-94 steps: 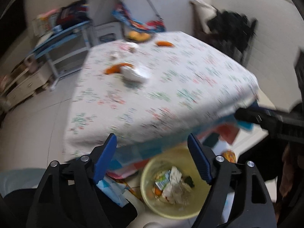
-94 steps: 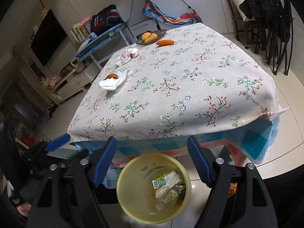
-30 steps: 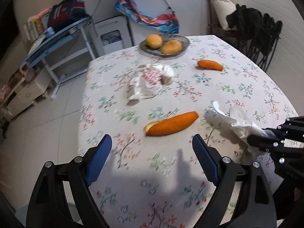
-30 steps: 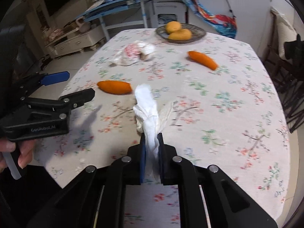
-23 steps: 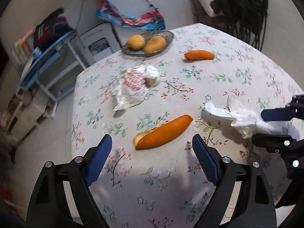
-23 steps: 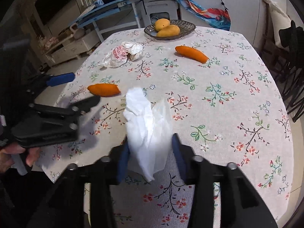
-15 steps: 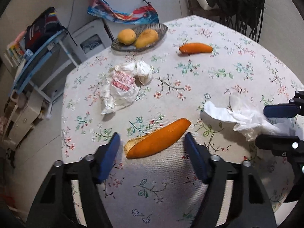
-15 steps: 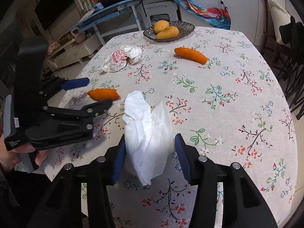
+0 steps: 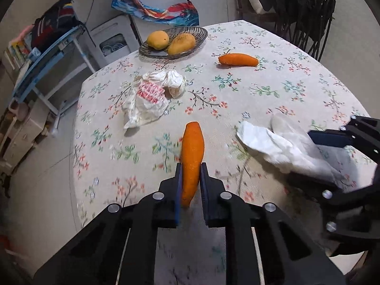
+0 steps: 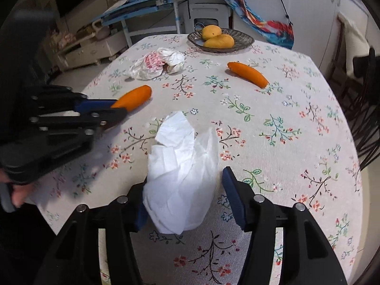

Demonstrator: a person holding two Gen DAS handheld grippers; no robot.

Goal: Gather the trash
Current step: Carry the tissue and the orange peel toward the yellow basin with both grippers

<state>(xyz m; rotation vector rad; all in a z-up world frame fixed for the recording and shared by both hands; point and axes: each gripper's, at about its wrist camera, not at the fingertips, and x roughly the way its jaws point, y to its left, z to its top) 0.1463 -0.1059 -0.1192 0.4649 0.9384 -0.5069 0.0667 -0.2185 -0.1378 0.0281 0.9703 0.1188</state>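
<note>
left tool (image 9: 191,175) clamped narrow, right tool (image 10: 185,185) spread wide.

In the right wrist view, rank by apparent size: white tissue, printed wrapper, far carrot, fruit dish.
1. White tissue, nearest the camera, which inflates it.
2. Fruit dish and printed wrapper: about alike, unranked.
3. Far carrot.

Crumpled white paper tissue (image 10: 180,163) lies on a matt floral cloth tablecloth (image 10: 296,123).

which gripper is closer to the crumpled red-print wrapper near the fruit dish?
Left. The left gripper, shut on a carrot, sits just short of the wrapper. The right gripper is open around a white tissue, farther back toward the table's near edge.
</note>
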